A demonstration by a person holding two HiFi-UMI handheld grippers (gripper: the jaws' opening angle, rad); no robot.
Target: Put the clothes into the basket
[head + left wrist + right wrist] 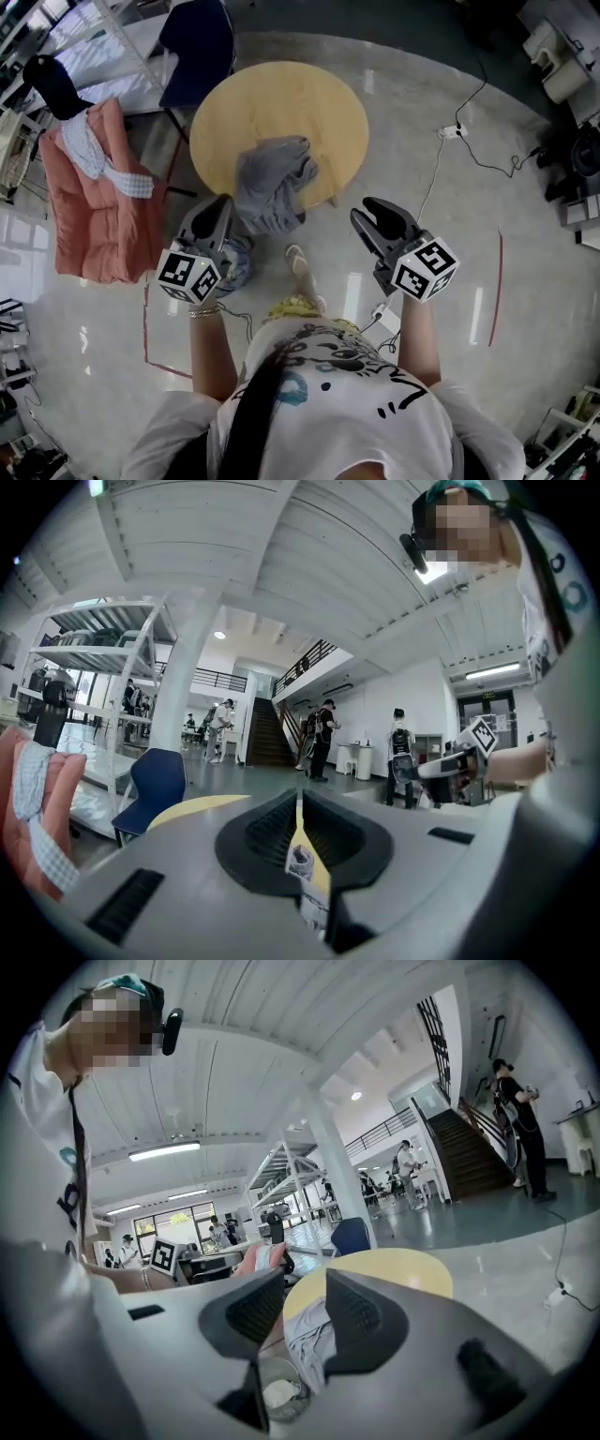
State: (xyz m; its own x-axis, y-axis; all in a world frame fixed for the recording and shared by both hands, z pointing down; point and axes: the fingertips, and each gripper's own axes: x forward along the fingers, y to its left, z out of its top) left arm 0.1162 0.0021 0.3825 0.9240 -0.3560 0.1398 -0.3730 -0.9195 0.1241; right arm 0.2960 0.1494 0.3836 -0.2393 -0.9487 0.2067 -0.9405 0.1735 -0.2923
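A grey bundle of clothes (272,183) lies on the round wooden table (281,94) and hangs over its near edge. Below it on the floor stands a small round basket (239,267) with something white inside, partly hidden by my left gripper (220,211). That gripper hovers left of the hanging cloth, its jaws closed to a thin slit (298,799) and holding nothing. My right gripper (370,214) is right of the cloth, apart from it, and open. Through its gap (305,1288) I see the grey clothes (314,1340), the table (394,1265) and the basket (272,1396).
An orange-pink garment (89,197) hangs on a rack at the left. A dark blue chair (202,37) stands behind the table. A cable and power strip (455,131) lie on the floor at the right, near red tape lines (495,291). People stand far off in the hall.
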